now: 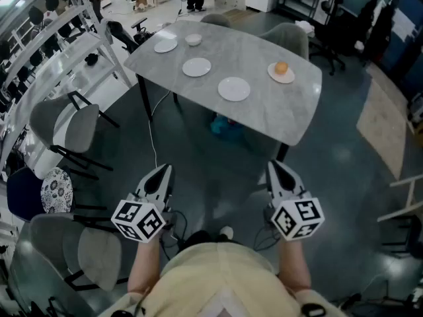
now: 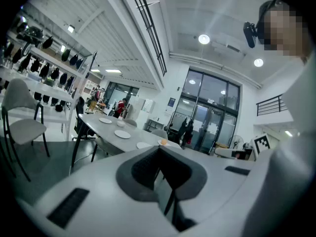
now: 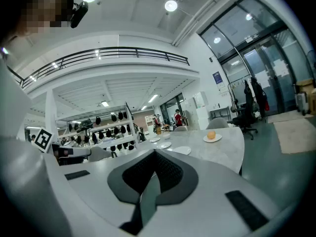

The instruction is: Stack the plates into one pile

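Near: left gripper (image 1: 161, 174) at 7 o'clock, right gripper (image 1: 275, 172) at 5 o'clock, jaws closed, empty. Far, 12 o'clock: plates (image 1: 234, 88) lie apart on the table (image 1: 264, 113), one bearing an orange (image 1: 281, 67); probably stiff, glossy, breakable, best pinched at the rim.

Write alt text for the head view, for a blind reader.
A grey table holds four separate white plates, one with an orange, and a small bowl. The left gripper and right gripper are shut and empty, short of it.

An open lab or workshop hall: gear-laden shelves (image 3: 103, 127), glass doors (image 2: 210, 117), mezzanine railing (image 3: 108, 53), office chair (image 1: 330, 35).
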`<state>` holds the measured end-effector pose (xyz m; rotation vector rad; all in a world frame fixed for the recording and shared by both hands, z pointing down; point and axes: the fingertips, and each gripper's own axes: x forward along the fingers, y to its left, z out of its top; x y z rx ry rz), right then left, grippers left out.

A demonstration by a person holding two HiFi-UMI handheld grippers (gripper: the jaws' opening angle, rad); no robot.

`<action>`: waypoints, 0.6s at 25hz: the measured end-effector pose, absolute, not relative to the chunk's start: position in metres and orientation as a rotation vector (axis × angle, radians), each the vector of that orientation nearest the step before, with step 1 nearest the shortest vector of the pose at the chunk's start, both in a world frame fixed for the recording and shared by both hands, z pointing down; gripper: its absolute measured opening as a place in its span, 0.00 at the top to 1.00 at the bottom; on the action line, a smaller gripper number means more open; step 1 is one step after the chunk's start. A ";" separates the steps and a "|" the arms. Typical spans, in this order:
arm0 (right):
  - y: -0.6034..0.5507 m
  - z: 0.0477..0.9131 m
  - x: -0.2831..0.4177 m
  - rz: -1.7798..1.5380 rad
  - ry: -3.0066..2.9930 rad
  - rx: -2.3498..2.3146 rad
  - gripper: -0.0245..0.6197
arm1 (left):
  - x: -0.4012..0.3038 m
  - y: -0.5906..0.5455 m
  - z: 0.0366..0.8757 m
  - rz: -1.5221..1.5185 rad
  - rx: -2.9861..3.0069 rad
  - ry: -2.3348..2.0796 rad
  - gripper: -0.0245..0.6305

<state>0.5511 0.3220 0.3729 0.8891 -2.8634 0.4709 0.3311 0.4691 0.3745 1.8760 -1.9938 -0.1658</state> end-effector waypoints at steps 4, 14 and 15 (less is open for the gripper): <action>0.322 0.378 0.552 0.564 -2.872 0.872 0.95 | 0.332 0.470 0.381 -0.036 1.879 -2.064 0.98; 0.319 0.413 0.536 0.857 -2.825 0.816 0.95 | 0.319 0.463 0.390 0.121 1.840 -2.183 0.98; 0.316 0.413 0.535 0.887 -2.823 0.815 0.95 | 0.316 0.460 0.390 0.129 1.833 -2.194 0.98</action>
